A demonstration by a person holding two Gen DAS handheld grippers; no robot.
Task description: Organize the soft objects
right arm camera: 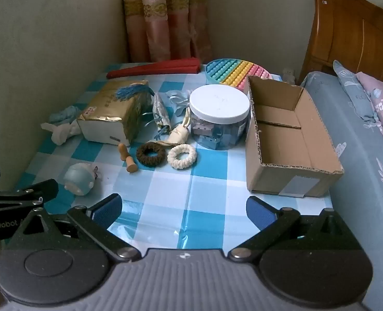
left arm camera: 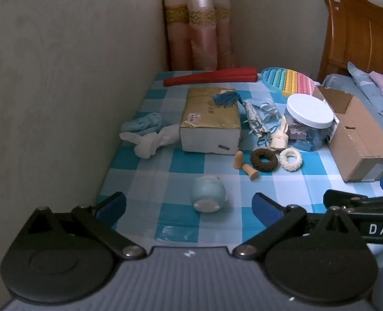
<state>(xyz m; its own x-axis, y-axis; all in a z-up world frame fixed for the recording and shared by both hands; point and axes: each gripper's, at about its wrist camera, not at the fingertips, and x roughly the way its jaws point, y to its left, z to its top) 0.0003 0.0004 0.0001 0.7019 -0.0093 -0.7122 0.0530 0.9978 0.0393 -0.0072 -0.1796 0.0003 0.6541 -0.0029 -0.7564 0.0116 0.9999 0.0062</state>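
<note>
Left hand-held gripper point(left arm camera: 189, 206): released, jaws spread wide and empty, tilted down over the near edge of the bench point(right arm camera: 165, 189); it looks lined up with the pale blue plush ball point(left arm camera: 209, 193), which lies just ahead between its blue pads but untouched.
Right hand-held gripper point(right arm camera: 183, 208): also released and empty, hanging over bare checked cloth, with nothing between its jaws.
Cardboard box point(right arm camera: 290, 140): open-topped and empty at the right edge of the bench, against the bed point(right arm camera: 360, 129); I judge it the likely collecting place, set where either hand can reach it.
Soft things: the plush ball sits nearest; the brown scrunchie point(right arm camera: 150, 154) and cream scrunchie point(right arm camera: 181, 156) lie side by side mid-bench; a white and blue bundle of cloth point(left arm camera: 150, 136) rests by the wall, left of the gold tissue pack point(left arm camera: 212, 121).
Hard things: two small wooden pegs point(right arm camera: 127, 156) and a white-lidded jar point(right arm camera: 219, 115) stand among them, likely to be left alone.
Stage: by my reading nothing is sorted yet, since the box holds nothing.
Risk: the round ball may roll when pinched.
</note>
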